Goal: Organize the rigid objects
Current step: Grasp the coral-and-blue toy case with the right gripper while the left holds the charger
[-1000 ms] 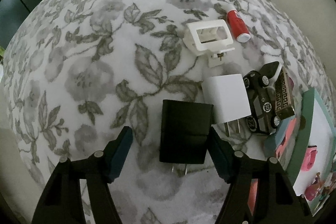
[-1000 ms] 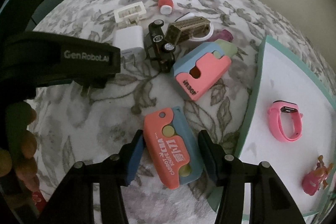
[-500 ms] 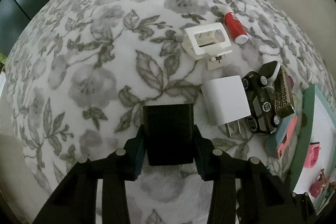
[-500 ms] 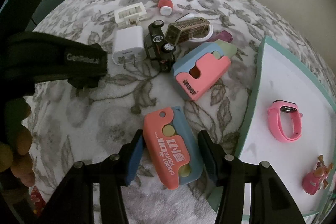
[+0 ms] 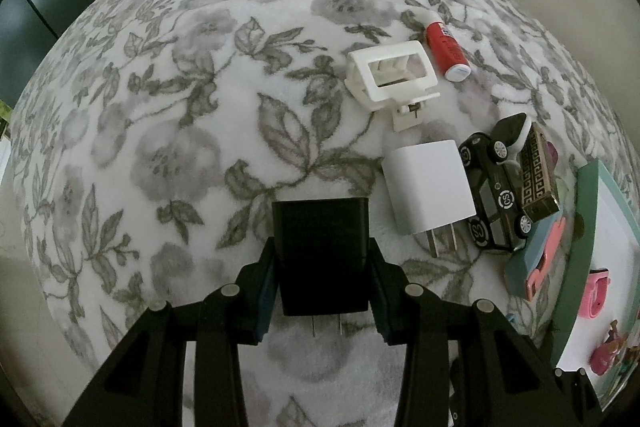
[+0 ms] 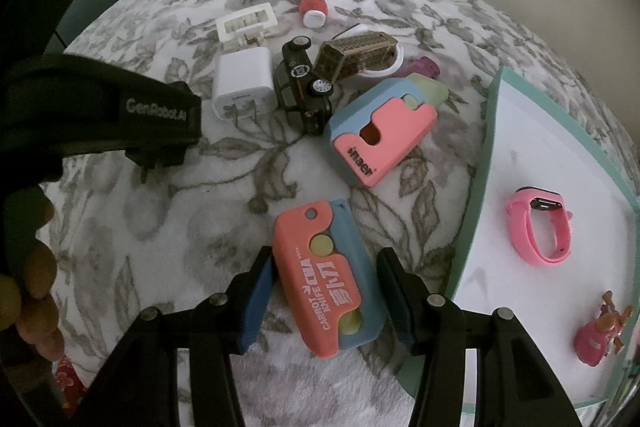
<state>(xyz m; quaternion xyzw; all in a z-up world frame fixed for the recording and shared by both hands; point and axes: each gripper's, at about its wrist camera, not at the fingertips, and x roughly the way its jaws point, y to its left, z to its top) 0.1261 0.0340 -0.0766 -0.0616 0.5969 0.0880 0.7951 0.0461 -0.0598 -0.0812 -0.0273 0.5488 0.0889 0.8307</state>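
with left jaws clamped on black charger (image 5: 322, 259), prongs toward wrist; right jaws apart astride carrot knife (image 6: 326, 279), long axis slightly skewed between them.

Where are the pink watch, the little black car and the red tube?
pink watch (image 6: 540, 227): right wrist view, on the pink strap.
little black car (image 6: 302, 89): right wrist view, on the middle of the body.
red tube (image 5: 445, 47): left wrist view, on the red barrel, above the white cap.
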